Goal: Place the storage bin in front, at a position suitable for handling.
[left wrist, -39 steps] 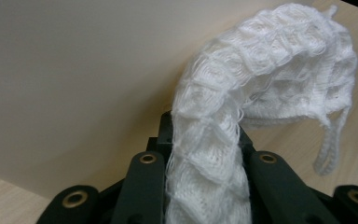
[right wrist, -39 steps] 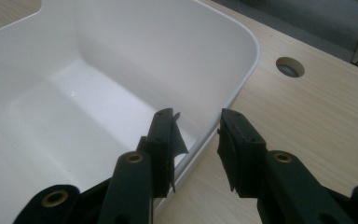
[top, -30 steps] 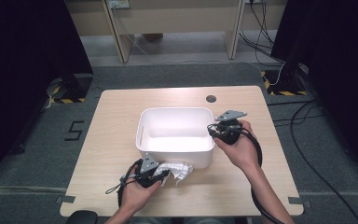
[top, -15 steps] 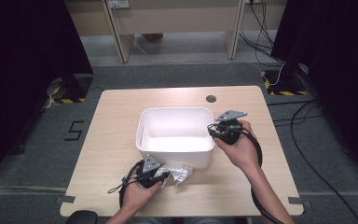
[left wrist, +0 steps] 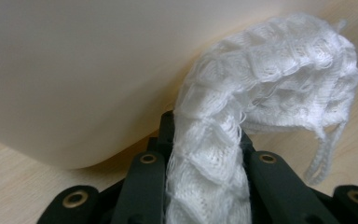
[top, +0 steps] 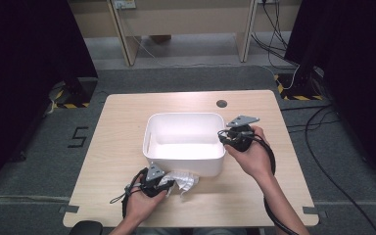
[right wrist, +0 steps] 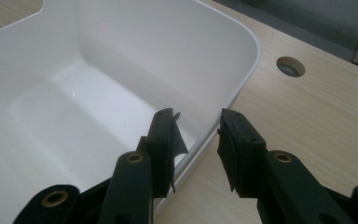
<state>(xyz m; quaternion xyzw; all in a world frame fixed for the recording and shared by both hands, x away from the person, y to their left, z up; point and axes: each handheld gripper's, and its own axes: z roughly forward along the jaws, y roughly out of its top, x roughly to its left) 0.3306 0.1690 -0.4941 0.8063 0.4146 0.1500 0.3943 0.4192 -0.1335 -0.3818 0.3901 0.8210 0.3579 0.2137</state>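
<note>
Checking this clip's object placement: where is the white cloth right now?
In the high view, the white cloth lies on the table's near-left side, clamped in the left gripper, against the white tub's front wall.

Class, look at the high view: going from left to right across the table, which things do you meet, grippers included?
left gripper → white knitted cloth → white tub → right gripper
</note>
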